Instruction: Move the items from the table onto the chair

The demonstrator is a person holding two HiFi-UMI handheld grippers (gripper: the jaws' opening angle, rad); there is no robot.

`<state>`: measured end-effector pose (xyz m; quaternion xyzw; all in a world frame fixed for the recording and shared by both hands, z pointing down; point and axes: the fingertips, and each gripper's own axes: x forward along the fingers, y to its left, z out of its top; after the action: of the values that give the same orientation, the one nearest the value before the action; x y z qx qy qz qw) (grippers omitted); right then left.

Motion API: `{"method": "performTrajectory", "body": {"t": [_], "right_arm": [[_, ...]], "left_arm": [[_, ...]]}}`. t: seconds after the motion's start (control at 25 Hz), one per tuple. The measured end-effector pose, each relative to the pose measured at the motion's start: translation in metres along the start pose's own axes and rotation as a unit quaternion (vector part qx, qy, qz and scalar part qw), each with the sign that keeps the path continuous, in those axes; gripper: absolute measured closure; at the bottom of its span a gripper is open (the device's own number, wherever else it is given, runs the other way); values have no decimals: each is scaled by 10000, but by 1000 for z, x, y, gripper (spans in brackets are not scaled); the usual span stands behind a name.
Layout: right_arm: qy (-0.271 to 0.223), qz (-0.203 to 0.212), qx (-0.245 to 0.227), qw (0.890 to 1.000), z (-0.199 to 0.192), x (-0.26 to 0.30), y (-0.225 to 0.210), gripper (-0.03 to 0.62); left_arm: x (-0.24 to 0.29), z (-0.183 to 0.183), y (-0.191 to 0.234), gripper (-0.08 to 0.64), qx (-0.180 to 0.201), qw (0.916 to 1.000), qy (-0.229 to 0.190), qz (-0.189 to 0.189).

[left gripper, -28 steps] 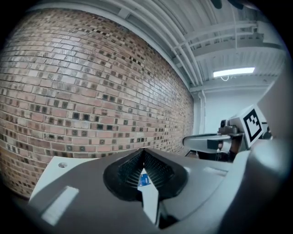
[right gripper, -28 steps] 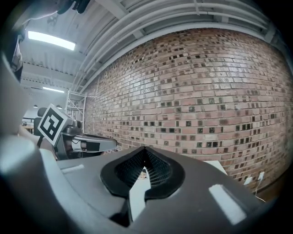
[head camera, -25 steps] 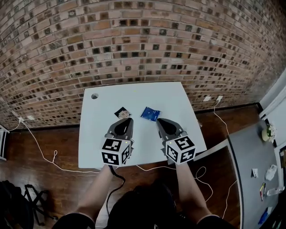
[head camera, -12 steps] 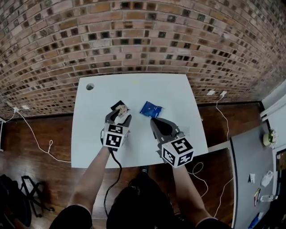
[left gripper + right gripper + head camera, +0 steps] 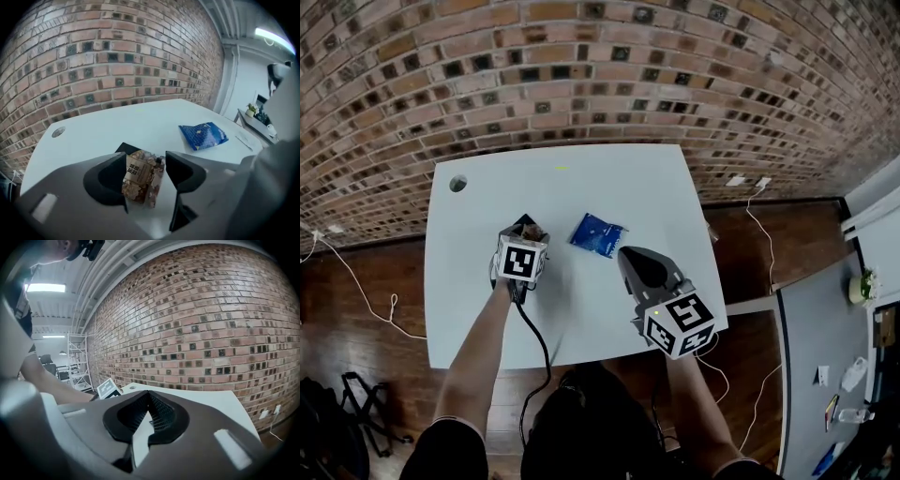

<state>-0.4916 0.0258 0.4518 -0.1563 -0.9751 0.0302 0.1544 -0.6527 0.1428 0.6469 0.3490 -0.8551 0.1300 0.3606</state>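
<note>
My left gripper has its jaws wide, just been opening; brown snack packet lies loose between them on the table. Blue packet mid-table. Right gripper closed, empty.

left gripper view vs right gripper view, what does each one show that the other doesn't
Only the left gripper view: a brown snack packet between the jaws of the left gripper, which have just been opening, and a blue packet further right. Only the right gripper view: how the right gripper stands, jaws shut on nothing, plus the left gripper's marker cube. Both: the white table and the brick wall.
</note>
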Motion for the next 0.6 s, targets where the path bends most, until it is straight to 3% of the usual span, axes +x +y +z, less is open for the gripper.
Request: {"method": "performTrajectory", "body": {"t": [0.2, 0.24, 0.28, 0.32, 0.48, 0.6], "right_arm": [[-68, 6, 62, 10000, 3, 4, -9, 591], [-71, 19, 62, 10000, 3, 5, -9, 591], [-71, 31, 61, 10000, 3, 4, -9, 591], [-71, 37, 61, 9999, 3, 4, -9, 591], [-110, -9, 74, 9999, 4, -3, -10, 591], [-188, -67, 69, 9998, 7, -11, -11, 591]], "left_arm": [[6, -3, 6, 312, -248, 9995, 183, 61], [5, -4, 9, 353, -308, 9992, 208, 138], [4, -5, 12, 464, -360, 9988, 232, 223], [3, -6, 14, 523, -379, 9986, 245, 286], [-4, -7, 9, 541, -253, 9991, 120, 315], [-22, 4, -3, 545, -186, 9993, -208, 245]]}}
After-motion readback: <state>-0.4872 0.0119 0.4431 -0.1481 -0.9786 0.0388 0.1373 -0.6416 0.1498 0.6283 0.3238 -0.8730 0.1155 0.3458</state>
